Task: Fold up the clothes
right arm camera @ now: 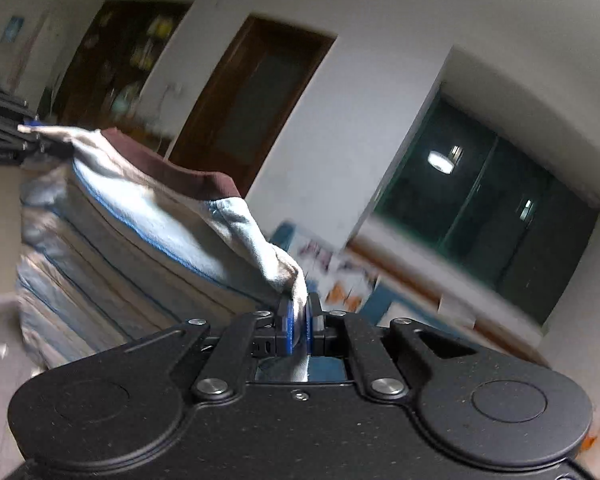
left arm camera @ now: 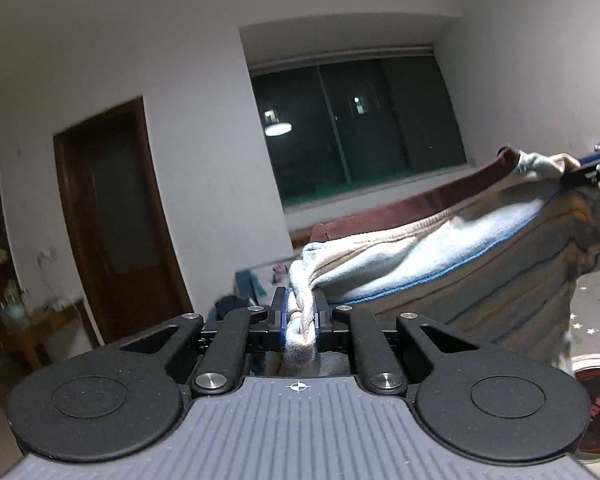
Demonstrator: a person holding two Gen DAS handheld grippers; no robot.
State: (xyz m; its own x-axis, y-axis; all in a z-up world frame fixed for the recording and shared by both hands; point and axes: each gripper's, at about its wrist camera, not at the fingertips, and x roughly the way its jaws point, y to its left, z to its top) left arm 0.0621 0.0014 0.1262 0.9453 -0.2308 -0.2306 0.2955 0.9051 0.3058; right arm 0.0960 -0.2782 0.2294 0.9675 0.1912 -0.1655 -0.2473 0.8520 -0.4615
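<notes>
left wrist, sweater (left arm camera: pixel 440 264) pinched in left gripper (left arm camera: pixel 300 312)

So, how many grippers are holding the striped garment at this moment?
2. The left gripper has its jaws shut on one bunched corner of the striped garment; the right gripper clamps the opposite corner. The cloth hangs stretched between them.

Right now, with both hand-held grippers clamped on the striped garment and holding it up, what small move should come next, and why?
Probably lower it flat. The left hand-held gripper and right hand-held gripper each pinch a bunched corner of the striped garment, which hangs sagging between them, off any surface. Laying it down spread should allow a clean fold.
</notes>
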